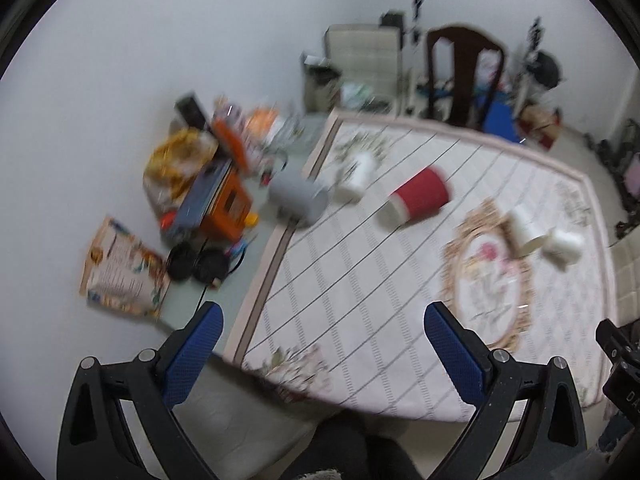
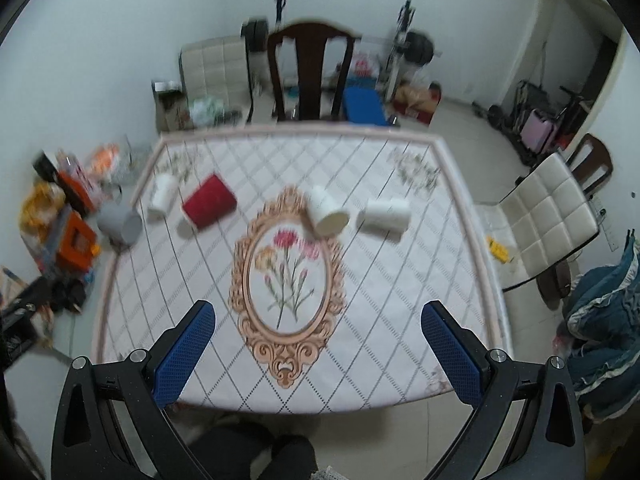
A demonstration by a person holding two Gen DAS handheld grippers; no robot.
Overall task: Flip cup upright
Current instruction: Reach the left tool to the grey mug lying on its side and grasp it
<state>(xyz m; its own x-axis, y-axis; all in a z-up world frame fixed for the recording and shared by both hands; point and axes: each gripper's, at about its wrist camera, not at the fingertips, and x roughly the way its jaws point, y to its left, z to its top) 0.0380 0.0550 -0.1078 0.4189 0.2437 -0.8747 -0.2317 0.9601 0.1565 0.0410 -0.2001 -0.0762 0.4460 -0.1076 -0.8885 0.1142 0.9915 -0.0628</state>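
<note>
Several cups lie on their sides on the patterned tablecloth (image 2: 360,300): a grey cup (image 2: 120,222) at the left edge, a white cup (image 2: 162,193), a red cup (image 2: 209,200), and two white cups (image 2: 328,211) (image 2: 385,214) right of centre. In the left wrist view the grey cup (image 1: 298,196), the red cup (image 1: 418,198) and the white cups (image 1: 356,178) (image 1: 528,226) (image 1: 564,246) show too. My left gripper (image 1: 322,318) is open and empty above the table's near-left corner. My right gripper (image 2: 318,316) is open and empty above the near edge.
A dark wooden chair (image 2: 312,76) stands behind the table. A white padded chair (image 2: 548,216) is at the right. Boxes, bags and cables (image 1: 200,192) clutter the floor left of the table. Blue fabric (image 2: 604,320) lies at the lower right.
</note>
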